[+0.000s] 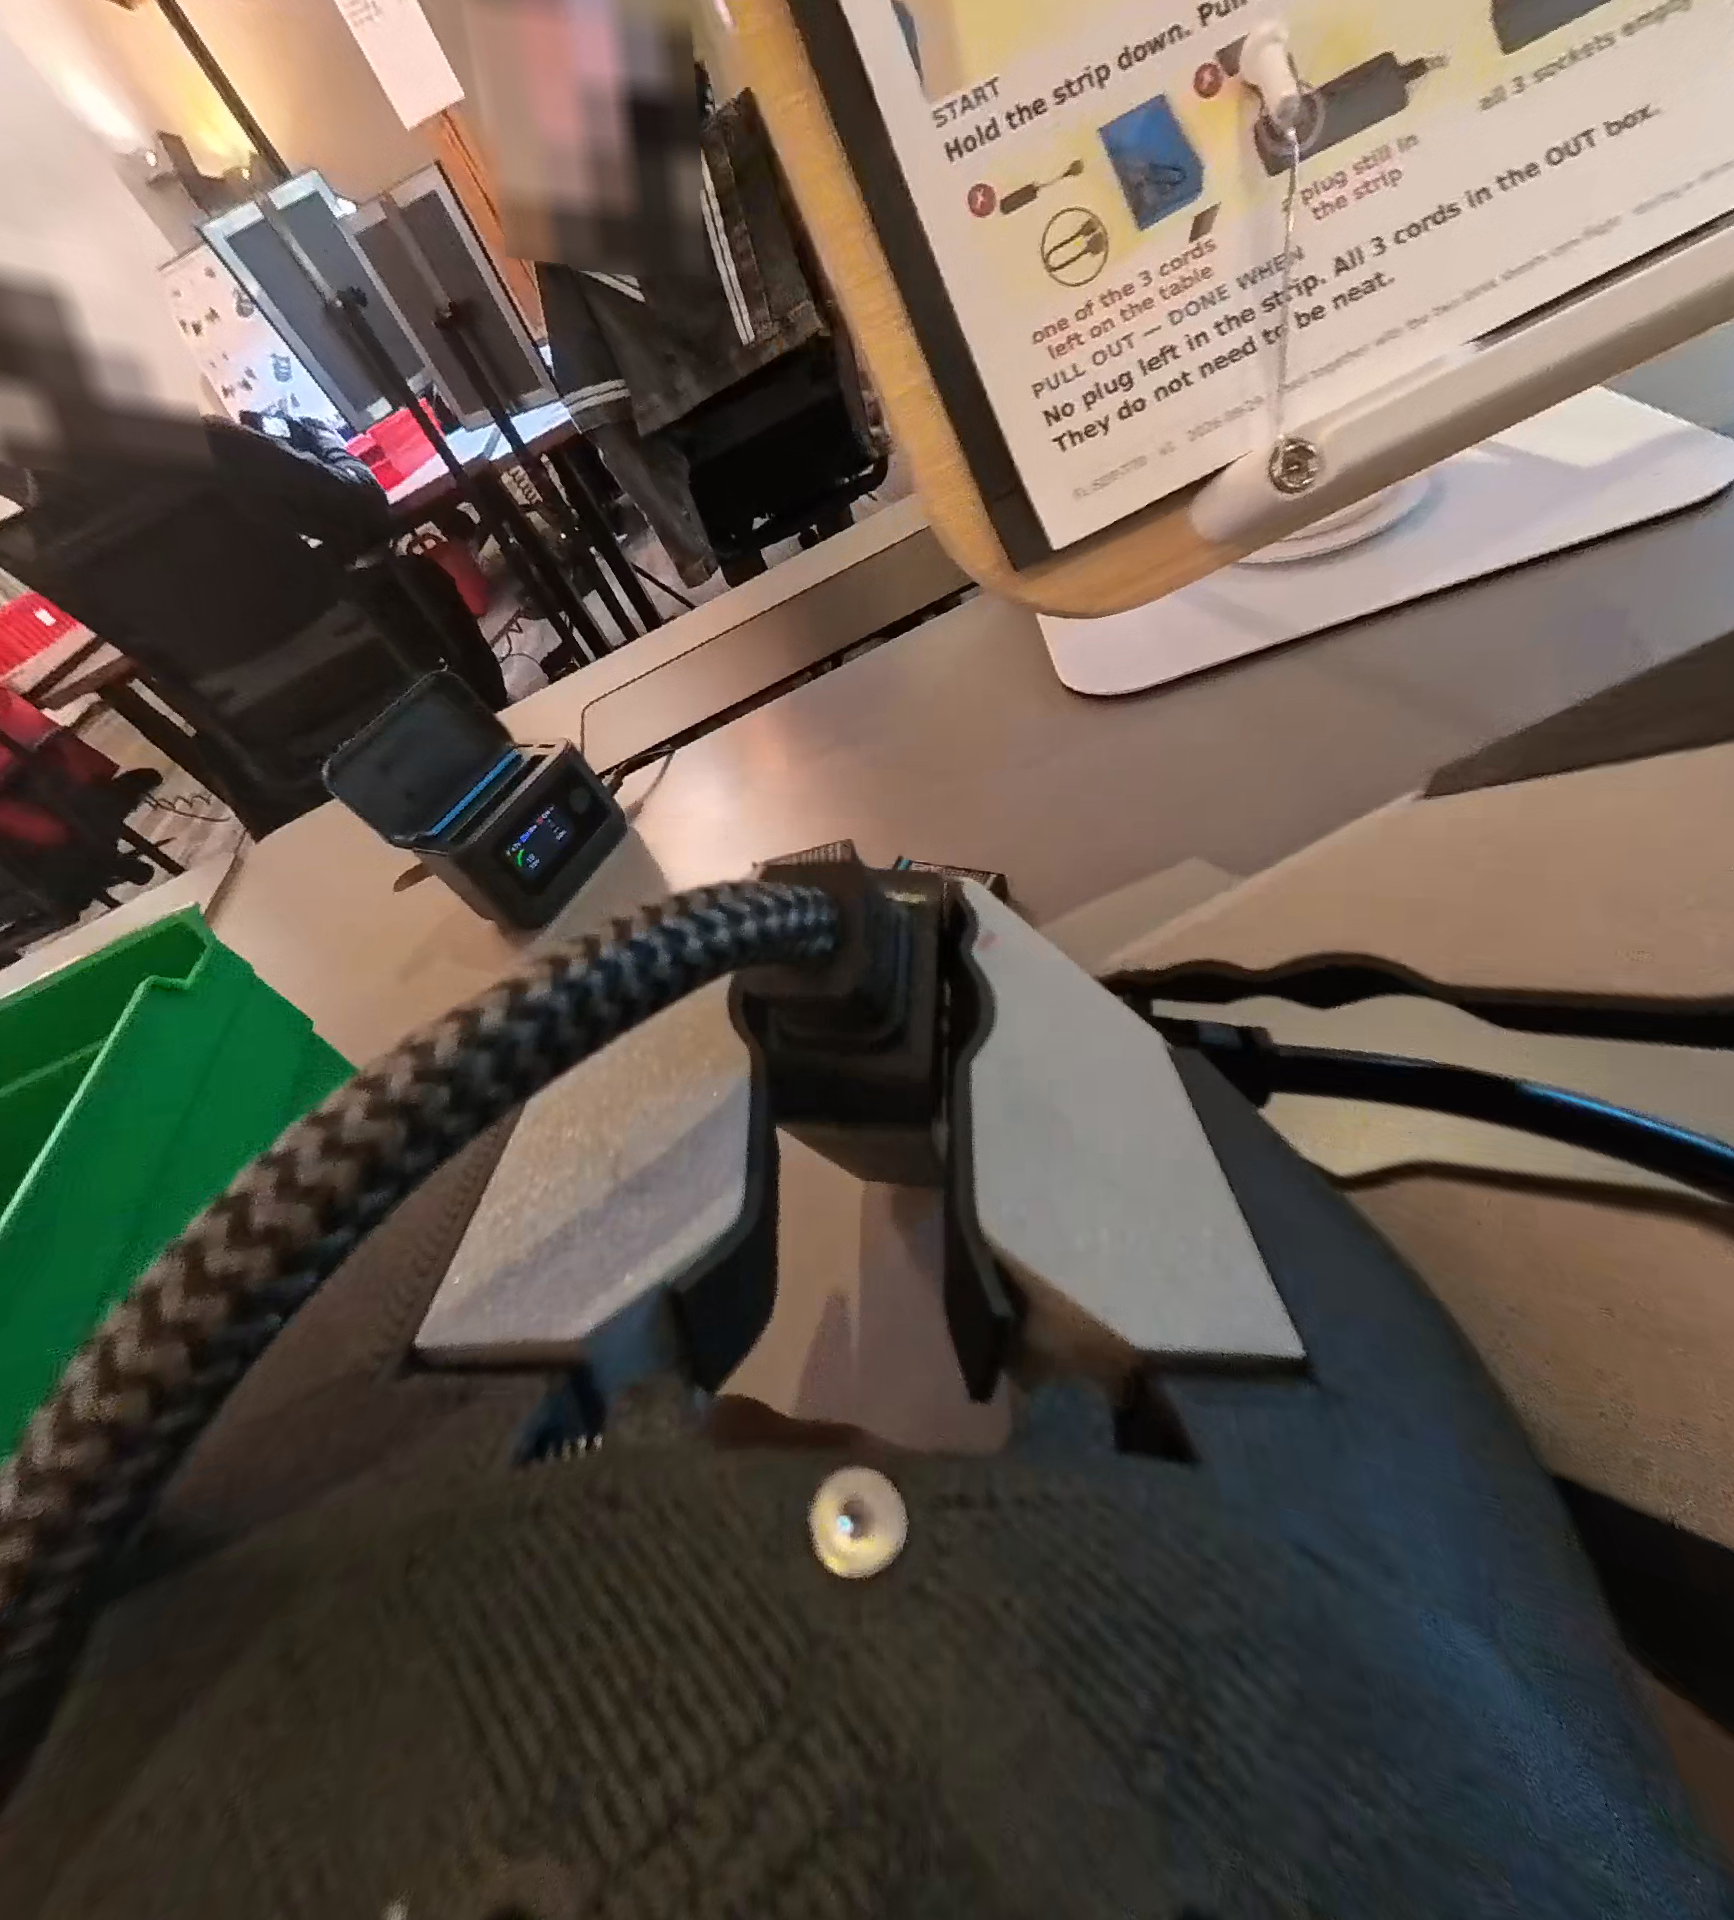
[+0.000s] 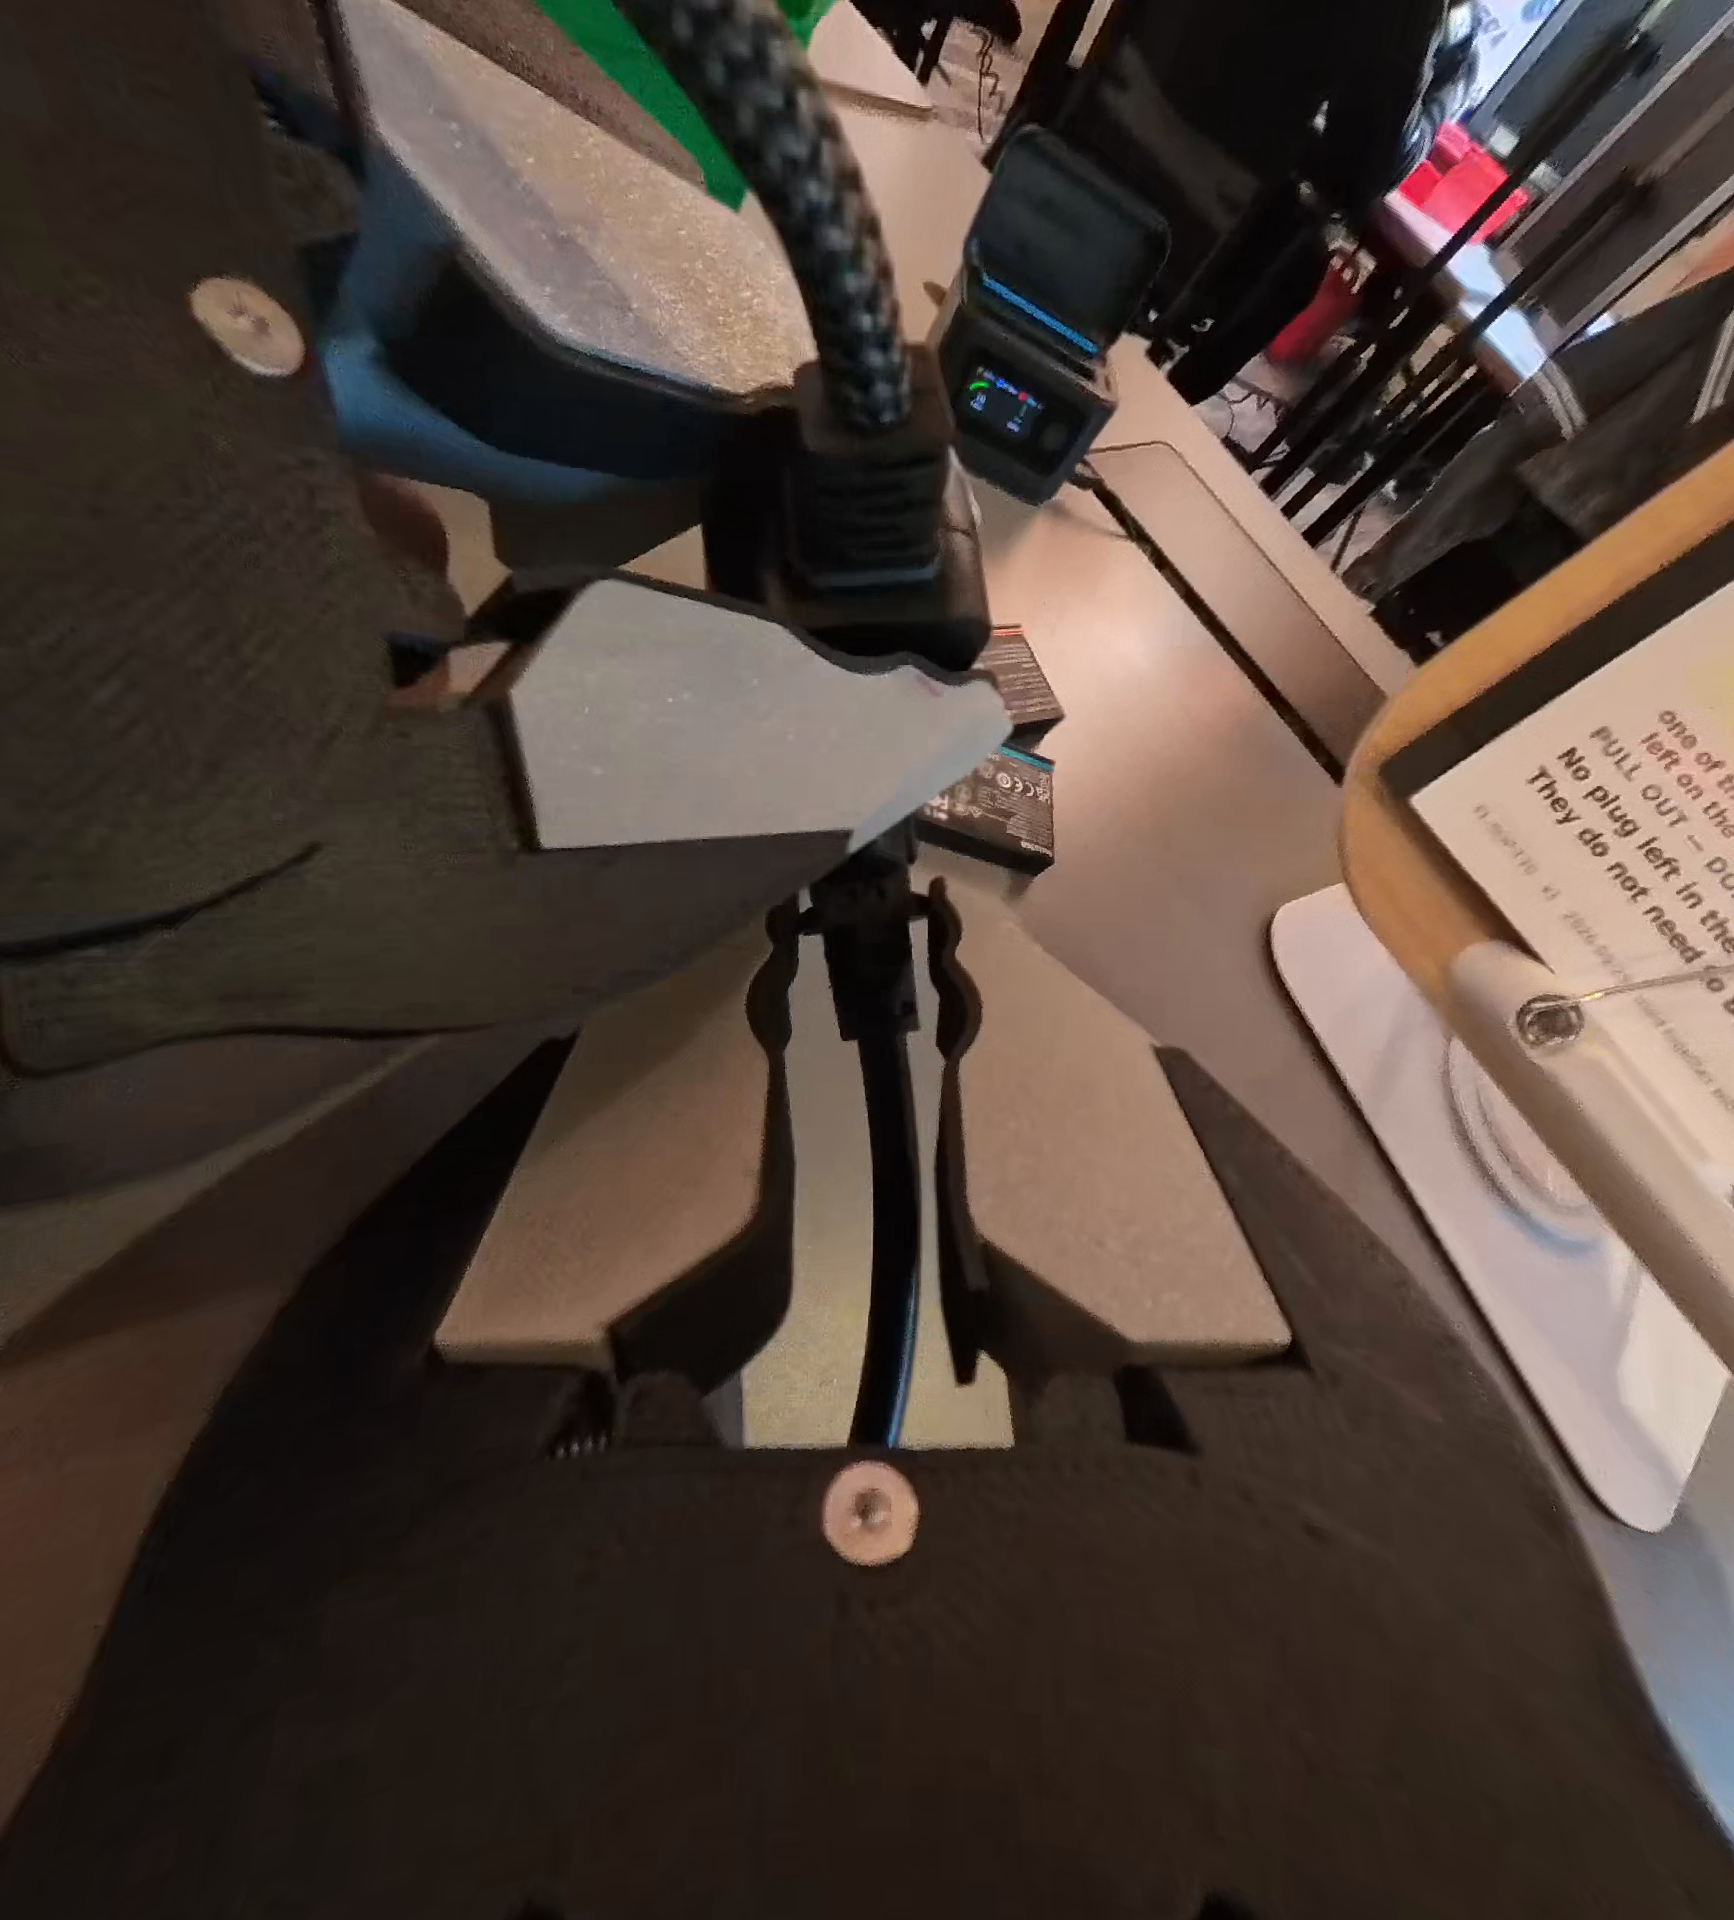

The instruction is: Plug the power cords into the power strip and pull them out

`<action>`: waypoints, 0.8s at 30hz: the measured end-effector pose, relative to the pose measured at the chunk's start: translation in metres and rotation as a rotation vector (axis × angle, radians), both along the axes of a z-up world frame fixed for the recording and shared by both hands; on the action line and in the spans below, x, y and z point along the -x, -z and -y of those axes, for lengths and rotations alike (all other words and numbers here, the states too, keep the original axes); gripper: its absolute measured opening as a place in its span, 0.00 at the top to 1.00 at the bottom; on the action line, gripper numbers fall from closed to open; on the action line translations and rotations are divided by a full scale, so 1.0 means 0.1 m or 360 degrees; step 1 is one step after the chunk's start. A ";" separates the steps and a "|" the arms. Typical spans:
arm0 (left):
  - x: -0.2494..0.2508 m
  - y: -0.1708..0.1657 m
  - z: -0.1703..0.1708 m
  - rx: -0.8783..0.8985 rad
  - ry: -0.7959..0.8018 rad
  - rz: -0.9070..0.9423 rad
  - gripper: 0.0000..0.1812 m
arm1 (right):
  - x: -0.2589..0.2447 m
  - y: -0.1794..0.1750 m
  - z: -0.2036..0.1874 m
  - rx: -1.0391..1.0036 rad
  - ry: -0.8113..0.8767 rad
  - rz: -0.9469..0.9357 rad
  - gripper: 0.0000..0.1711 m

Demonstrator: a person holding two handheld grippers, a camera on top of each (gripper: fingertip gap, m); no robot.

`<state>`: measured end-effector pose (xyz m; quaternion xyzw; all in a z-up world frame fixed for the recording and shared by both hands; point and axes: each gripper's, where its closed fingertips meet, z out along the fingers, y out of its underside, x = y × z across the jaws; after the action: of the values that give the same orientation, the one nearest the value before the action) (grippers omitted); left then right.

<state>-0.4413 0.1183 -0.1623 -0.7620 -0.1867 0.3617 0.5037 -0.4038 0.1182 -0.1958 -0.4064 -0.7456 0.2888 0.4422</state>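
Note:
In the left wrist view my left gripper (image 1: 863, 935) is shut on a black plug (image 1: 842, 1039) at the end of a thick braided cord (image 1: 323, 1174), which arcs away to the lower left. In the right wrist view my right gripper (image 2: 865, 935) is closed around the ribbed end of a thin smooth black cord (image 2: 894, 1195) that runs back between its fingers. The left gripper shows there at upper left, one pad (image 2: 717, 727) just above my right fingertips, holding the braided cord's plug (image 2: 863, 530). I see no power strip in either view.
A green bin (image 1: 63, 1143) stands to the left. A small dark charger case with a lit screen (image 1: 499, 821) sits on the grey table (image 1: 946, 727). A framed instruction sign (image 1: 1258, 260) on a white base (image 1: 1362, 561) stands to the right. Flat black packs (image 2: 1008, 810) lie ahead. About 5 cm separates my left fingertips from my right.

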 end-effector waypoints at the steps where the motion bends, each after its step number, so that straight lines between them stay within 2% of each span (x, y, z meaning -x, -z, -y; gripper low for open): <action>1: 0.00 0.00 0.00 0.0012 0.0005 -0.0010 0.83 | 0.00 0.00 0.00 -0.0008 -0.0005 -0.0004 0.88; 5: -0.04 0.00 -0.03 0.0047 0.0035 -0.0037 0.84 | 0.00 0.05 0.01 0.0283 -0.0066 0.0123 0.87; 8: -0.13 0.00 -0.09 -0.0100 0.0185 0.0136 0.85 | -0.03 0.07 0.01 0.0471 -0.0199 0.0214 0.84; 13: -0.27 0.01 -0.17 -0.0037 0.0320 0.0082 0.85 | -0.10 0.35 0.02 0.0383 -0.0361 0.0449 0.90; 17: -0.38 -0.02 -0.20 -0.0074 0.0452 0.0123 0.85 | -0.18 0.31 0.10 0.0326 -0.0548 0.0425 0.85; 19: -0.41 -0.08 -0.19 -0.0155 0.0500 0.0147 0.86 | -0.26 0.21 0.20 0.0502 -0.0701 0.0467 0.82; 24: -0.49 -0.18 -0.19 -0.0236 0.0609 0.0127 0.84 | -0.48 -0.09 0.37 0.1321 -0.1035 0.0745 0.80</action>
<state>-0.3923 0.1372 -0.1444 -0.7581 -0.0844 0.2141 0.6101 -0.3554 0.0812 -0.1869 -0.3488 -0.7343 0.5807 -0.0426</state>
